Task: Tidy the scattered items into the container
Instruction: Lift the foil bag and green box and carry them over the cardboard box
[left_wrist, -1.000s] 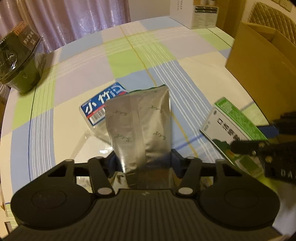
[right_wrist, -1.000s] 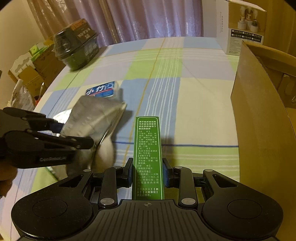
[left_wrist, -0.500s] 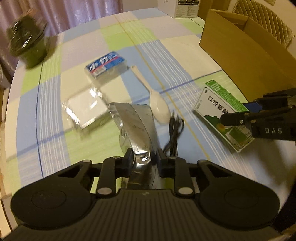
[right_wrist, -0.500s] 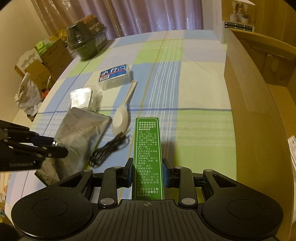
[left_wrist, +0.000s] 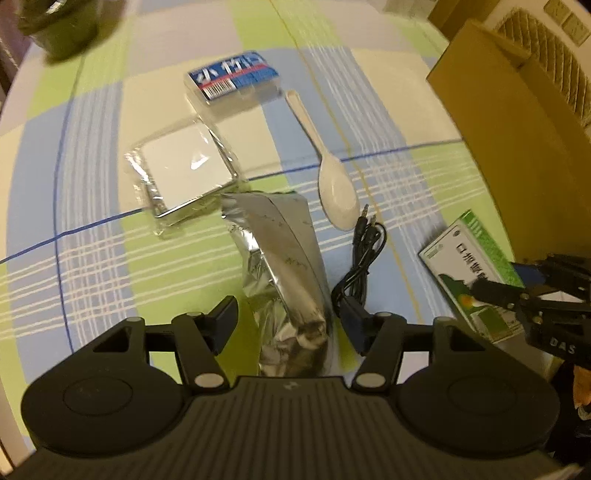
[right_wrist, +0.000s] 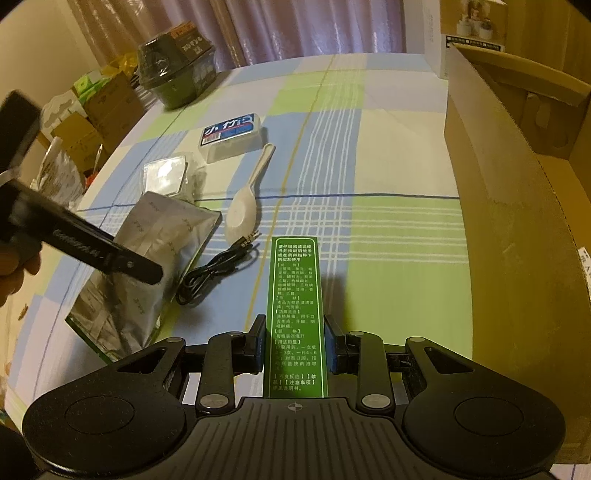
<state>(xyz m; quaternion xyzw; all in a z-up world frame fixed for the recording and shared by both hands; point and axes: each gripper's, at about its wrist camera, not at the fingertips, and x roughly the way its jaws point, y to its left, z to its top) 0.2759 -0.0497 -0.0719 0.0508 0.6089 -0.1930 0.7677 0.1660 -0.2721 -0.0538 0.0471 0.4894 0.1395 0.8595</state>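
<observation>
The right gripper (right_wrist: 295, 347) is clamping the green box (right_wrist: 295, 314) lengthwise along its fingers, with the carton (right_wrist: 517, 206) lying just to its right, while the left gripper (left_wrist: 290, 325) is hanging spread wide around the foil pouch (left_wrist: 284, 266), not gripping.

The left tongs (left_wrist: 291, 325) have opened, releasing the silver foil pouch (left_wrist: 284, 254), which now lies on the worktop (left_wrist: 110, 258).
</observation>
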